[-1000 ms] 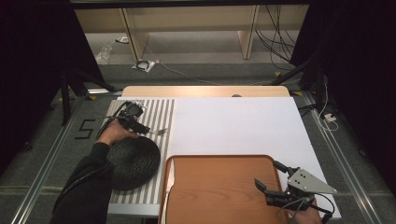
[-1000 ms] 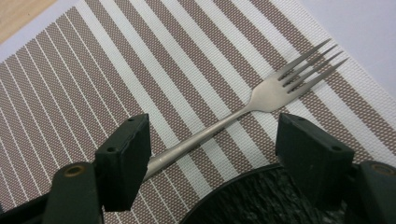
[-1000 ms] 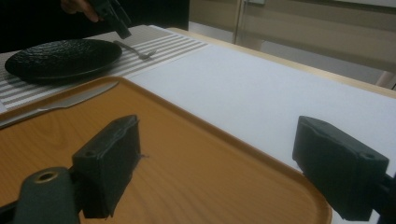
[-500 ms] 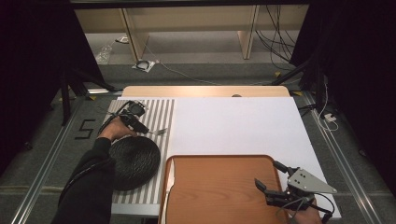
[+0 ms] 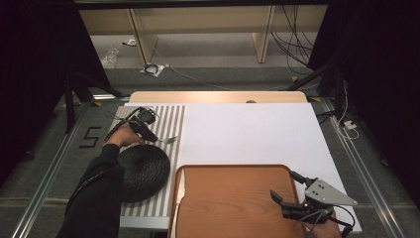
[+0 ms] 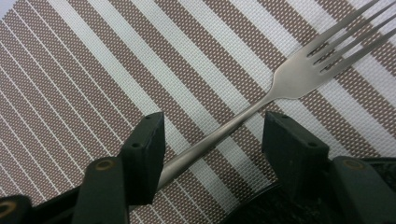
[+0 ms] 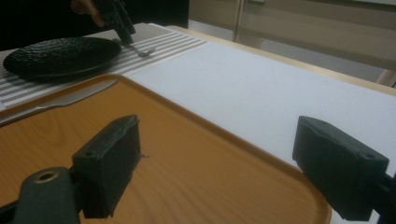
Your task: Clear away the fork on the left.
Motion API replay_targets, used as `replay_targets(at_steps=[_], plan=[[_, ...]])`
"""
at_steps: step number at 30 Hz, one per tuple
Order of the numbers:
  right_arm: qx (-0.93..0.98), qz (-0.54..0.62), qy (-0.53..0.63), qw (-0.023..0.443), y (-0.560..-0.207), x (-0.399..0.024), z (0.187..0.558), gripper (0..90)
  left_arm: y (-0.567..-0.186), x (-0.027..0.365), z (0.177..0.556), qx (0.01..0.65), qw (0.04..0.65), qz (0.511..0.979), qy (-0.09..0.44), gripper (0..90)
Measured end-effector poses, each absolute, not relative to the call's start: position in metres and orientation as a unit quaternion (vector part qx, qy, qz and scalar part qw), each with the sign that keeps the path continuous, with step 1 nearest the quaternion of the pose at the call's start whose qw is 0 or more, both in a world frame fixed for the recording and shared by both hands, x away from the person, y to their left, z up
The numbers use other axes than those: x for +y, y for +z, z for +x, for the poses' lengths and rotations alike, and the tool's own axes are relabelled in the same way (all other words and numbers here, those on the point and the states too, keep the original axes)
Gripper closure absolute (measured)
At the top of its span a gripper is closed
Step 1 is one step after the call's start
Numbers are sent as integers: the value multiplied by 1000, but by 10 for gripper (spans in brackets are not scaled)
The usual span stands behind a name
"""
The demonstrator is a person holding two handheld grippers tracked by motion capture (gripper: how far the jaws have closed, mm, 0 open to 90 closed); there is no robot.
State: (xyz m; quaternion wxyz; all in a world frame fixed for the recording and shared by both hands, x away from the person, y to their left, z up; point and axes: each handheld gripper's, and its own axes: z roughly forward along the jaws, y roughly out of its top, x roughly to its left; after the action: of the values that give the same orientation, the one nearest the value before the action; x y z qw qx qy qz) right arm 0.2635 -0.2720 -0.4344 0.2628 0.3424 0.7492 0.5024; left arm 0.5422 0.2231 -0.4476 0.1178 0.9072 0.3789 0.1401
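On the striped woven placemat (image 6: 93,70), a slim silver metal fork (image 6: 261,102) is straddled by the left gripper (image 6: 212,140), whose fingers have just been closing but are not yet pressed on it. It is judged light, stiff and slippery, best pinched across the handle. The right gripper (image 7: 224,158) is held released over the wooden tray (image 7: 196,154).

Brushed metal on woven cloth
The fork (image 6: 299,79) is matt, smooth metal; the striped placemat (image 6: 93,88) is coarse woven fabric; the plate (image 5: 143,171) is ribbed matt black; the tray (image 5: 228,203) is smooth wood.

A black sleeve (image 5: 94,198) covers the left arm; the right gripper (image 5: 287,196) is black under a grey three-cornered plate.
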Motion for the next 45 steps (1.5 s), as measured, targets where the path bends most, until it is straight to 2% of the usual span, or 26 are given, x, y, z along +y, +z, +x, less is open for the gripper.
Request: replay_targets(at_steps=[5, 19, 45], plan=[[748, 342, 506, 261, -435, -272, 264, 161, -447, 223, 542, 365, 115, 913, 140, 463], [748, 342, 505, 261, -435, -272, 264, 161, -456, 224, 546, 351, 90, 923, 127, 527], [748, 342, 506, 260, -436, -272, 264, 161, -460, 219, 547, 339, 73, 931, 119, 605]])
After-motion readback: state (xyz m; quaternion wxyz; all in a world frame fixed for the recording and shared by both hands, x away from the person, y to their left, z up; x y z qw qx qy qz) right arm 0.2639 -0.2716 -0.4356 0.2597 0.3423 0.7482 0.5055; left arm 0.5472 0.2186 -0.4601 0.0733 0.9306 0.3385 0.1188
